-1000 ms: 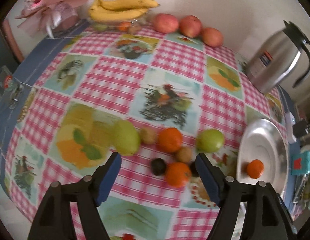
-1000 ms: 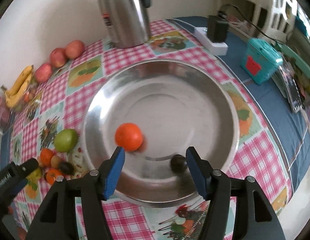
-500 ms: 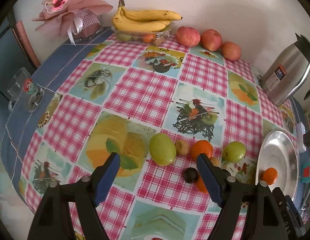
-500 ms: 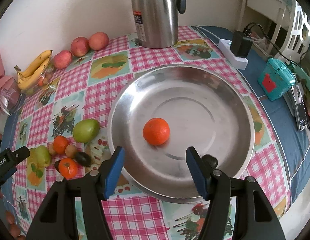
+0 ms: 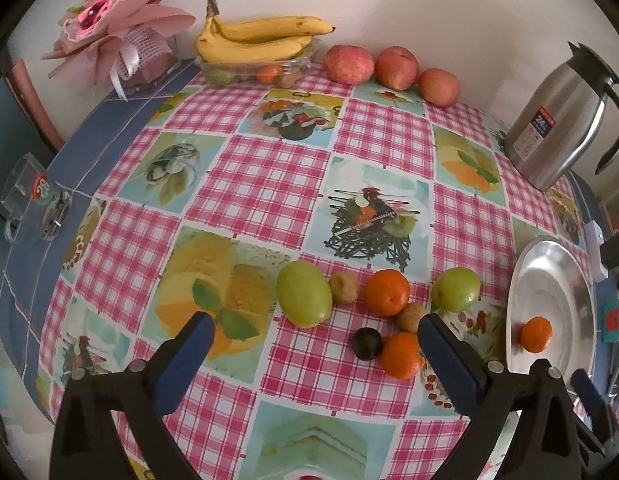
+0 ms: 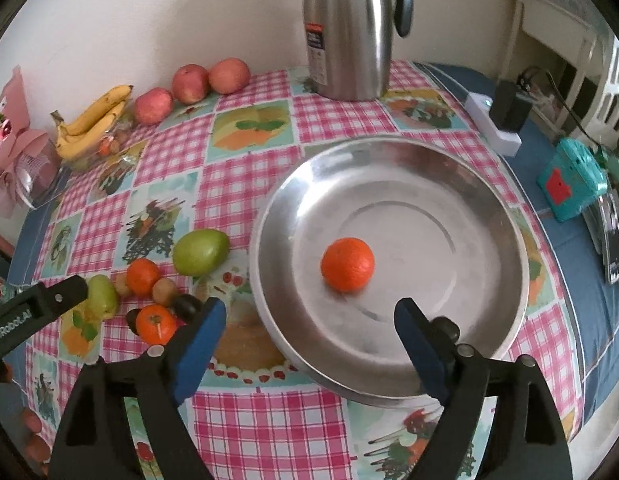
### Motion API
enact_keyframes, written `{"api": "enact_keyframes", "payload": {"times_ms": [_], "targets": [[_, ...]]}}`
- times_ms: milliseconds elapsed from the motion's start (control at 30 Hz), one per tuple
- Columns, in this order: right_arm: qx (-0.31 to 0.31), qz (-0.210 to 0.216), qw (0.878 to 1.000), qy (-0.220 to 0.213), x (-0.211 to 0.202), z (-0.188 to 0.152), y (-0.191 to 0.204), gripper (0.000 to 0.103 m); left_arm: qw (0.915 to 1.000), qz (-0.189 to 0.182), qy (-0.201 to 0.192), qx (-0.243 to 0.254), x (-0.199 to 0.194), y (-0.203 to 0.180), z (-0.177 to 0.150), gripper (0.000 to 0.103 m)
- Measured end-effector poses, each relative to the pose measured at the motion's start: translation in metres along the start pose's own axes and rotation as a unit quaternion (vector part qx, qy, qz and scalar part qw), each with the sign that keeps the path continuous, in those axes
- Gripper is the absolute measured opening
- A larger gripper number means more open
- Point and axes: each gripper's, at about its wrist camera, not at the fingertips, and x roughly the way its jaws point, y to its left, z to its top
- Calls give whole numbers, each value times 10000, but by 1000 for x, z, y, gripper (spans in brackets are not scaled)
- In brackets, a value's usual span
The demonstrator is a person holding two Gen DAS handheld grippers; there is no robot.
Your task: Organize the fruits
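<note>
Both grippers hang over the desk with nothing between their blue pads; the jaws of each have just been opening. Right gripper [image 6: 309,324] gapes above the near rim of the steel plate [image 6: 489,216], where one orange [image 6: 347,265] sits. Left gripper [image 5: 311,338] stands wide over loose fruit: a green mango [image 5: 304,294], a dark plum [image 5: 366,344], two more oranges [image 5: 387,293].

checked tablecloth [image 5: 269,184]; loose fruit [image 5: 305,300], steel plate [image 6: 489,220]
</note>
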Motion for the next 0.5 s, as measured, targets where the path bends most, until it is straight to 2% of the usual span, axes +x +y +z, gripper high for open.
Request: {"api": "enact_keyframes", "payload": {"times_ms": [200,500], "targets": [[-180,20,9993,-323,-11,3,9,91,9998,-45,-56,166,-1,-3,0,103],[-191,17,9980,-604,-28,14,26,91,9999,-92,-91,19,-3,10,4,103]]}}
